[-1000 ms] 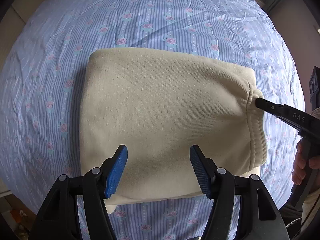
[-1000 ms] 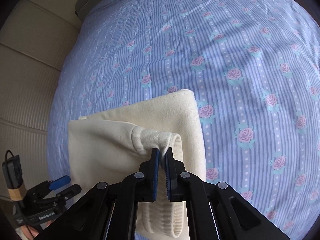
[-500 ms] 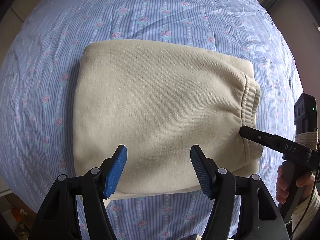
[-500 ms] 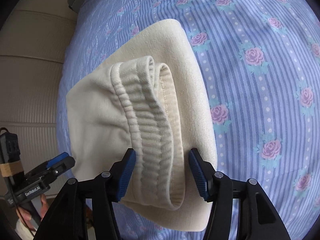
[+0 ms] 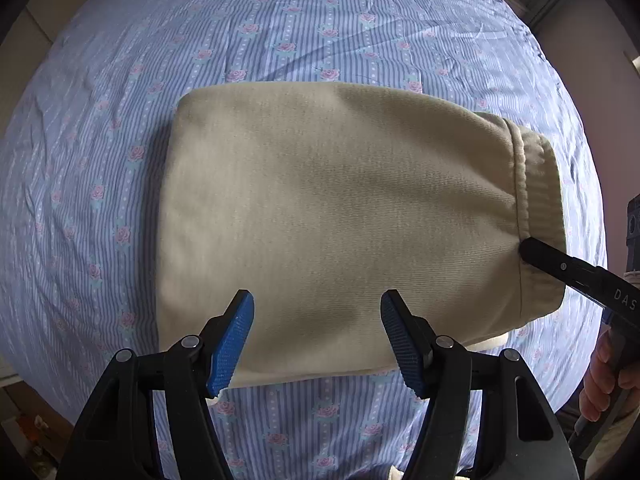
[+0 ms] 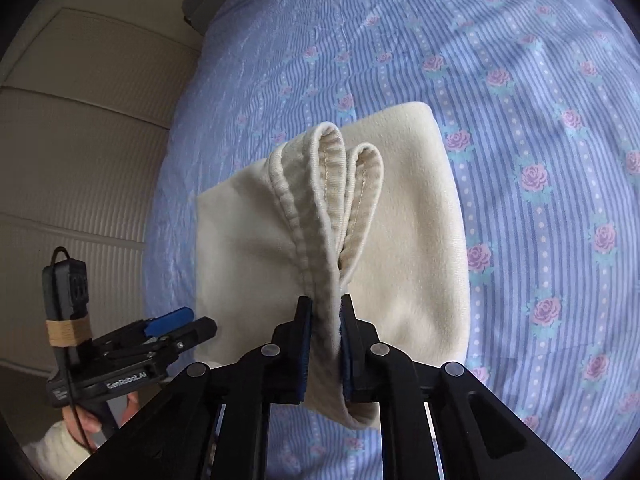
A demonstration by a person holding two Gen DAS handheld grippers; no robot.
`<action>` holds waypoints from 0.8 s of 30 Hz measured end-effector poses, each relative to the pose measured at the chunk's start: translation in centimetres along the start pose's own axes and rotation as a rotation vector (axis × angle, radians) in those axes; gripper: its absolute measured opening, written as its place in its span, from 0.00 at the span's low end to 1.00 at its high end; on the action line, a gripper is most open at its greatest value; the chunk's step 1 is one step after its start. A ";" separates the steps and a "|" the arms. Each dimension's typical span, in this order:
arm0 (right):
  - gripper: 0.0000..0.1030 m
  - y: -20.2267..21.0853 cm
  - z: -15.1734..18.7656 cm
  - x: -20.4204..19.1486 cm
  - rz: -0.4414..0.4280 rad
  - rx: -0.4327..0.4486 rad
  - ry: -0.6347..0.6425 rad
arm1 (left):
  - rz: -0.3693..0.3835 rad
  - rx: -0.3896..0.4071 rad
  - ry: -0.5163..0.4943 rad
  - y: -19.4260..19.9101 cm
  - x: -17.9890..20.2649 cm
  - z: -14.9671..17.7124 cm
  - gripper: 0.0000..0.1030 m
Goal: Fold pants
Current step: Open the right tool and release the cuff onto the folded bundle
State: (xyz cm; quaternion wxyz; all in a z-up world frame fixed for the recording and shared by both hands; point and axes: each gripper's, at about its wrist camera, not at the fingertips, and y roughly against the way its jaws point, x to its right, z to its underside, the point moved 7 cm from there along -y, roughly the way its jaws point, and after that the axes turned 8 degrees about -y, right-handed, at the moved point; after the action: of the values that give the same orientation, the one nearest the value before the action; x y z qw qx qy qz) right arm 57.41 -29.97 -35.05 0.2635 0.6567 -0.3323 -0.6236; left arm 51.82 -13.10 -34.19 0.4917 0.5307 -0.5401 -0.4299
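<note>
The cream pants lie folded into a thick rectangle on the bed, ribbed waistband at the right end. My left gripper is open and empty, hovering over the near edge of the pants. My right gripper is shut on the ribbed waistband, pinching its layers together near the fold; it also shows in the left wrist view at the pants' right end. The left gripper appears at the lower left of the right wrist view.
The bed is covered by a blue striped sheet with pink roses. A beige padded headboard or wall stands along the bed's left side in the right wrist view. The bed's near edge drops off at lower left.
My right gripper opened around the waistband half a second ago and has now shut on it again lower down. The left gripper stayed open and shifted slightly back from the pants.
</note>
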 end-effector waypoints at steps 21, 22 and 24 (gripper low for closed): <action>0.50 3.2 2.9 4.6 0.335 0.112 -0.054 | -0.043 0.028 0.077 2.4 -1.2 5.7 0.71; 0.53 4.0 3.2 3.9 0.319 0.129 -0.045 | -0.045 0.034 0.086 2.7 -1.3 6.3 0.71; 0.69 5.9 4.0 2.7 0.274 0.173 -0.040 | -0.051 0.048 0.106 3.4 -1.7 7.6 0.71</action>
State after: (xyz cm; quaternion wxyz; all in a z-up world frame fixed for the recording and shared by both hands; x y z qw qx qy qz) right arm 52.82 -35.52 -32.65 0.2819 0.6130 -0.4763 -0.5638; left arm 43.70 -11.59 -32.05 0.4958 0.5777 -0.5098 -0.4006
